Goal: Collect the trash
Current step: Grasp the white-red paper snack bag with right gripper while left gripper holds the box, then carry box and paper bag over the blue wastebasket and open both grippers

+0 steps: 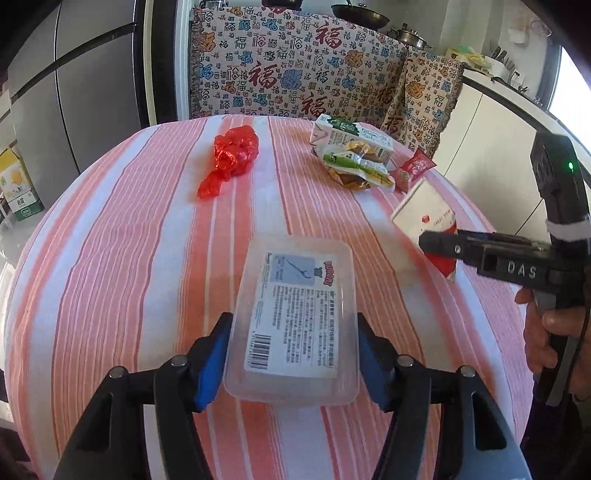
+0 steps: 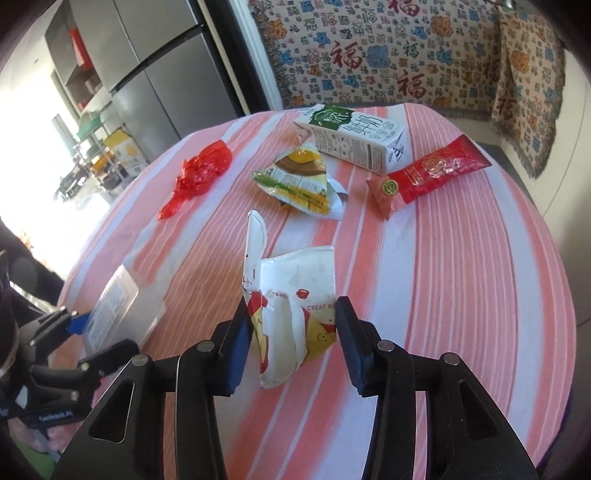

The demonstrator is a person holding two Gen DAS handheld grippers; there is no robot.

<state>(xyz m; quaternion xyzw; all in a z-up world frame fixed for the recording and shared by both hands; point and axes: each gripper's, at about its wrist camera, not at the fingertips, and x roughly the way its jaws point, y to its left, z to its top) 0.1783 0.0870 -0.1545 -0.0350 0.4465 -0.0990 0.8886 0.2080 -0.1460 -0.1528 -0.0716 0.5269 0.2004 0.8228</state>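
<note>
My left gripper is shut on a clear plastic box with a printed label, resting on the striped tablecloth; the box also shows in the right wrist view. My right gripper is open around a crushed white paper cup, its left pad touching the cup; the cup also shows in the left wrist view. Farther back lie a red plastic bag, a green-and-yellow wrapper, a milk carton and a red snack packet.
A patterned blanket covers the seat behind the table. A grey fridge stands at the left. A white counter with pots is at the back right. The table edge curves close on the right.
</note>
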